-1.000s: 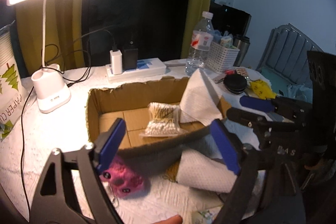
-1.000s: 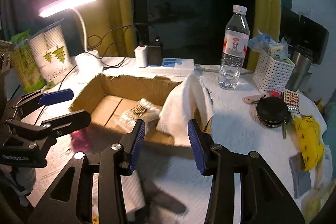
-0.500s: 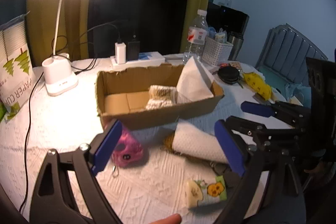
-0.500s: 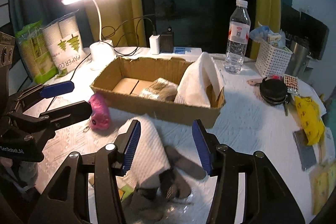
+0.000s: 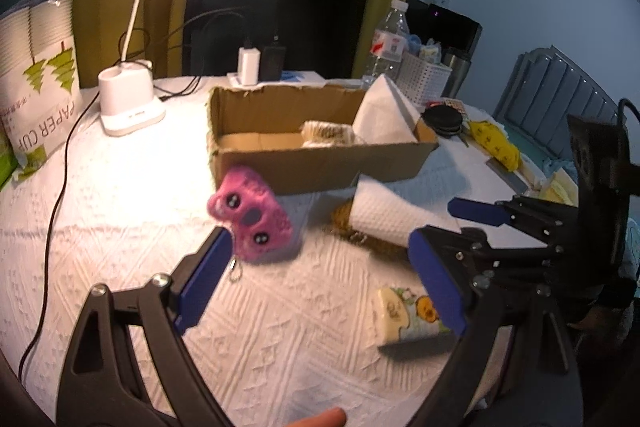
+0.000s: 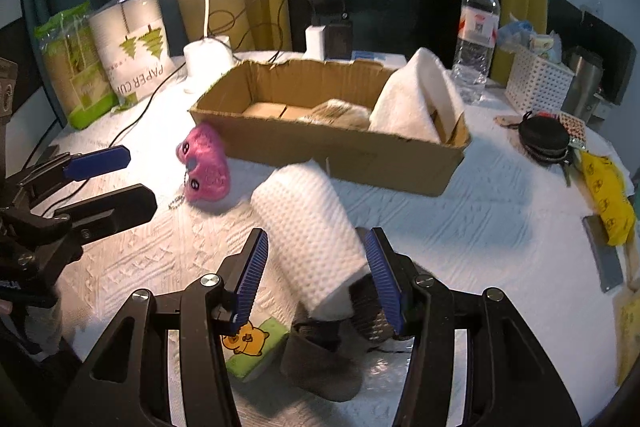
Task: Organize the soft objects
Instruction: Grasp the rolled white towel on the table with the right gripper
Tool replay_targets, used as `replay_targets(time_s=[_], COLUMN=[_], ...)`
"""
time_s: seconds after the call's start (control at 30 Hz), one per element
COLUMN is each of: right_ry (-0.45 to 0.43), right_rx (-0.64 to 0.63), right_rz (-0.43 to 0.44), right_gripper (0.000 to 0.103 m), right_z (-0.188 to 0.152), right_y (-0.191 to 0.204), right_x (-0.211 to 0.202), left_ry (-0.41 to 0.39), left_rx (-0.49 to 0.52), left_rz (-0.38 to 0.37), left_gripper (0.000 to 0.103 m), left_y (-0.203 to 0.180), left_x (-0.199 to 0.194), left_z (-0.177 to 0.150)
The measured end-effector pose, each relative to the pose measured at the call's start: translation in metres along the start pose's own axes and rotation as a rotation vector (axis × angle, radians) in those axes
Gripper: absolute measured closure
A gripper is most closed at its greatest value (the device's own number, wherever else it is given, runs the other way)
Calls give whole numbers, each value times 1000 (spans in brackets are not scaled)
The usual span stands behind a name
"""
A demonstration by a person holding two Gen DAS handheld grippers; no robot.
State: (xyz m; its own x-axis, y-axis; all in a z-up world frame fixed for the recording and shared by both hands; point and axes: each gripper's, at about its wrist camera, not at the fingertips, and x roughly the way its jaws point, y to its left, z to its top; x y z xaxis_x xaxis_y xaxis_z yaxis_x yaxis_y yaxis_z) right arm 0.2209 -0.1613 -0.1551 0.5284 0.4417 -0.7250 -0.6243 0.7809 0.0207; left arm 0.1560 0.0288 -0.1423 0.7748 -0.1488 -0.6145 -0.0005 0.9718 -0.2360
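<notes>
- Cardboard box (image 6: 340, 147) sits open-topped on a white textured tablecloth (image 5: 120, 219); inside it lie a folded white towel (image 6: 416, 99) leaning at the right end and a pale bundle (image 6: 340, 111) whose make-up cannot be read from either view.
- Pink plush keychain (image 5: 250, 215) lies on the cloth just in front of the box's left corner, its metal chain trailing toward the camera.
- Rolled white waffle cloth (image 6: 312, 235) lies on the table in front of the box, with dark grey fabric (image 6: 320, 367) under its near end.
- Small packet with a yellow cartoon bear (image 5: 412, 319) lies on the cloth at the near edge, beside the grey fabric.
- Left gripper (image 5: 320, 275) — blue pads spread wide, nothing between them; the left pad's tip appears just short of the pink plush, contact not confirmed.
- Right gripper (image 6: 320, 275) — jaws apart and straddling the near end of the rolled cloth; they have just been opening. The right pad looks close against the roll, the left pad stands clear, so no pinch is established.
- Background items — a lit desk lamp (image 5: 132, 99), a pack of paper cups (image 6: 136, 43), a water bottle (image 6: 478, 35) and a white basket (image 6: 536, 83) stand behind and beside the box.
</notes>
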Motion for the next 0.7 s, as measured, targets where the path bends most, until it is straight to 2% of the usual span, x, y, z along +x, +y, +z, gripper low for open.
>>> replay_targets(time_s=[0.2, 0.23, 0.27, 0.3, 0.33, 0.4, 0.47, 0.7], right_ry=[38, 36, 29, 21, 8, -17, -49, -124], right_rx=[-10, -12, -11, -6, 1, 8, 18, 61], right_rz=[-16, -17, -16, -14, -12, -7, -5, -7], right_gripper=[49, 52, 67, 73, 78, 79, 87, 88], right_z=[-10, -11, -12, -12, -12, -10, -9, -15], right_y=[0, -1, -1, -3, -5, -10, -16, -43], right_x=[16, 16, 14, 12, 9, 0, -11, -45], left_ry=[14, 17, 20, 24, 29, 36, 43, 91], left_rx=[-1, 1, 3, 5, 9, 18, 33, 99], left_rz=[2, 4, 6, 7, 8, 9, 7, -7], left_gripper=[12, 12, 12, 12, 12, 12, 12, 12], left_y=[0, -2, -3, -5, -7, -12, -21, -58], left_x=[0, 1, 1, 1, 2, 3, 5, 16], left_z=[-7, -7, -8, -9, -10, -11, -11, -18])
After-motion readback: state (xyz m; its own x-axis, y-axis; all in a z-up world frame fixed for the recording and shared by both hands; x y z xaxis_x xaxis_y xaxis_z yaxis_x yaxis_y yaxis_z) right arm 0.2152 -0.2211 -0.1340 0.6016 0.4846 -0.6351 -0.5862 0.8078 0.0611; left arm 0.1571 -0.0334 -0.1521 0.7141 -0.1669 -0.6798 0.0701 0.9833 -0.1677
